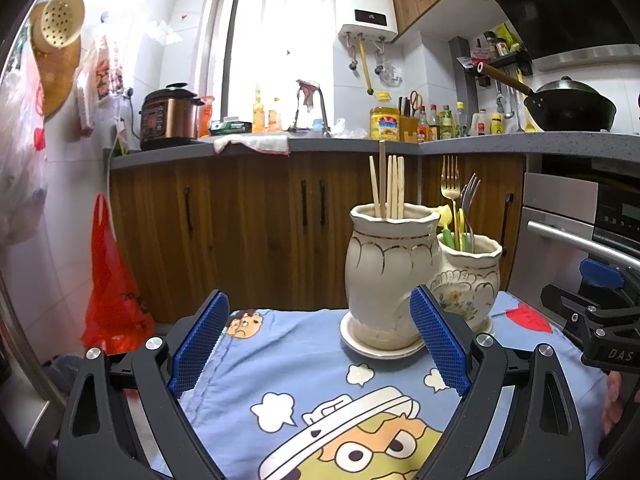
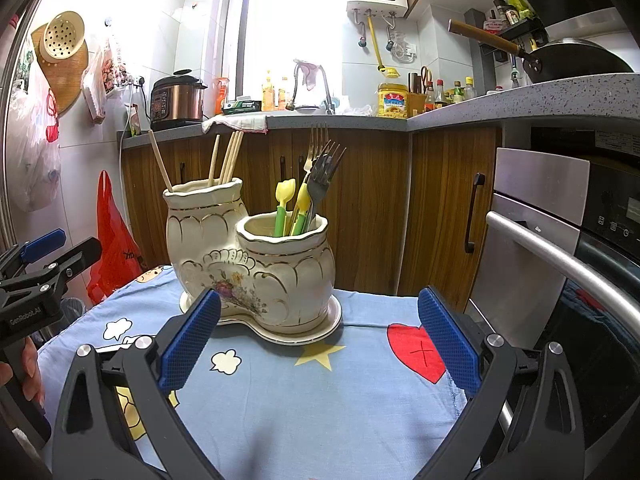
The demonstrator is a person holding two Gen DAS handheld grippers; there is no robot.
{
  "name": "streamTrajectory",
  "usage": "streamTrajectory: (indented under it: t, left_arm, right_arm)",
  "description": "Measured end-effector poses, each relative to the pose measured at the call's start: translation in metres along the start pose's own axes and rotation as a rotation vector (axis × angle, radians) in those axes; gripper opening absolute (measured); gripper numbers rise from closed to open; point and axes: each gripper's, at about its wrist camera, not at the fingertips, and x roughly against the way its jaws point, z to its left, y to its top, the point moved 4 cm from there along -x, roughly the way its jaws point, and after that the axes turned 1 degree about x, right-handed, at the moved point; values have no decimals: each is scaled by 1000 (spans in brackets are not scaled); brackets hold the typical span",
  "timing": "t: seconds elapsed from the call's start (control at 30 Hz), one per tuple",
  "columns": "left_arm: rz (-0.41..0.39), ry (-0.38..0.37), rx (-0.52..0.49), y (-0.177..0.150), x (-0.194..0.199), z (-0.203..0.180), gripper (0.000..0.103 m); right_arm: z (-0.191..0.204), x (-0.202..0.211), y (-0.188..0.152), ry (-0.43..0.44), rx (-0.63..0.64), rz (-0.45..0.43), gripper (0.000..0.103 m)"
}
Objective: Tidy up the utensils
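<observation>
Cream double-pot ceramic utensil holder (image 2: 256, 264) on a blue cartoon-print cloth (image 2: 320, 400), ahead of both tongs. Left gripper (image 1: 320, 344) and right gripper (image 2: 320, 344): jaws apart, empty. Wooden chopsticks (image 1: 388, 188) fill the taller pot; metal forks (image 2: 320, 164) the shorter.

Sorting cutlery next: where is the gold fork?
In both views, the gold metal fork stands in the shorter ceramic pot, among grey forks, right of the chopstick pot.
</observation>
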Motion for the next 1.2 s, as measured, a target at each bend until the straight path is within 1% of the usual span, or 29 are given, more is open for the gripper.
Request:
streamTrajectory:
  t: [0.47,0.8,1.2]
  left_arm:
    - [-15,4,-1,0,3,0,92]
    - [19,-4,-1,0,0,-2,92]
    - [18,-5,-2,0,-1,-2,92]
  right_arm:
    - [0,0,0,-1,1,0,97]
    - [1,-1,0,-6,3,7,98]
    - [1,-1,0,-6,2,5,98]
